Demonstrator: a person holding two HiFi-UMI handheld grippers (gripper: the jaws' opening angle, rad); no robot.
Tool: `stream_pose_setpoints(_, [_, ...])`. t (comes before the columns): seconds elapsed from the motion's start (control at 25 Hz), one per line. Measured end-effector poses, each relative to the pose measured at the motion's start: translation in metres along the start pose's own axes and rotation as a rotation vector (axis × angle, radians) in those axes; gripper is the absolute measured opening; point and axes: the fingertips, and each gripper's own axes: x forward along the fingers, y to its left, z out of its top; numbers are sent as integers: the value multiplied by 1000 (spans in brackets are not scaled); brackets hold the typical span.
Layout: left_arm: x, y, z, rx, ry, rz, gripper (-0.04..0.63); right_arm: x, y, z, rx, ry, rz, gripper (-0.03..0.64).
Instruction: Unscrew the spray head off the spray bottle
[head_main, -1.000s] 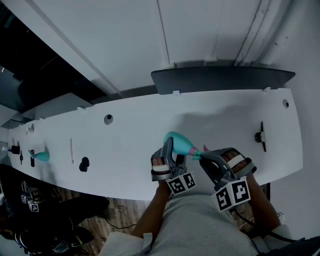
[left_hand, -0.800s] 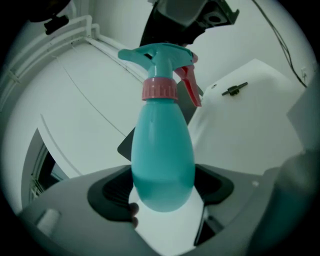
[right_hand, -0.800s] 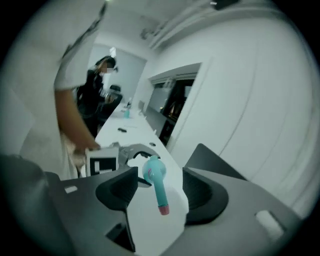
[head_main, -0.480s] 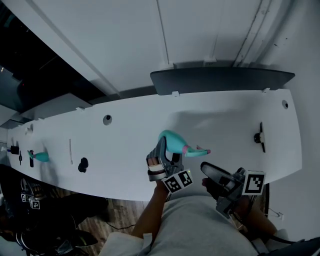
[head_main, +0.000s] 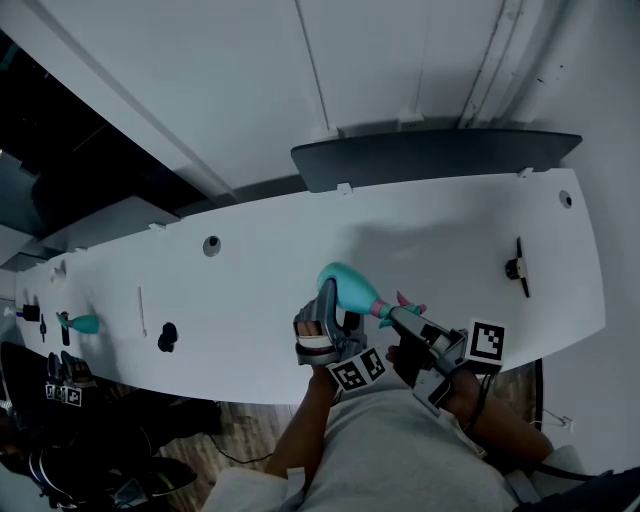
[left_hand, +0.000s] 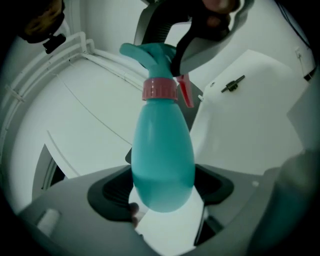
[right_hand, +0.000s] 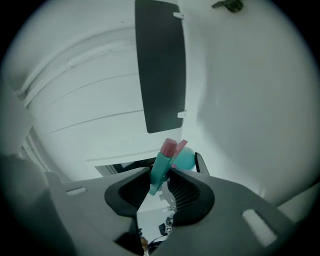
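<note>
The left gripper (head_main: 333, 298) is held over the table (head_main: 240, 270), pointing away from the person. Its fingers (left_hand: 107, 189) pinch the fat bottom of the bottle (left_hand: 162, 150), up in the air. The right gripper (head_main: 402, 320) comes in from the side. Its fingers (right_hand: 189, 192) have just been closing and pinch the spray head (right_hand: 161, 172). A little bottle (head_main: 84, 323) is far off at the left.

A long white table (head_main: 290, 225) is running across the room, and a dark grey panel (head_main: 435, 158) is lying along its far edge. A black fitting (head_main: 516, 268) is sitting near the right end. A round black grommet (head_main: 211, 245) and a small black object (head_main: 167, 335) are sitting toward the left. A teal item (head_main: 84, 323) is resting at the far left end. Wooden flooring (head_main: 235, 440) is showing below the near edge.
</note>
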Motion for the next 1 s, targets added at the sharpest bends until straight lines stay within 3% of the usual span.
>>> stream_pose_setpoints(0.16, [1,-3,-3,16,7,-13,373,4,10,-1,-275,64,-25,115])
stream_pose_setpoints(0.36, [0,-5,-3,57,-3,-24,373,2,7,-10,-715,257,-114,107])
stream_pose_setpoints(0.52, [-2,-12,-1,66,-12,-53,373,1,6,-15,-1198,424,-206,105])
stream_pose_setpoints(0.72, [0,-18,-2,65,3,-81,373,1,2,-12,-1957,568,-403,77])
stream_pose_setpoints(0.84, [1,-17,-5,43,21,-82,373,3,-1,-17,-2273,598,-461,77])
stream_pose_setpoints(1.0, [2,-15,-9,34,32,-73,371,3,-6,-19,-2679,557,-493,74])
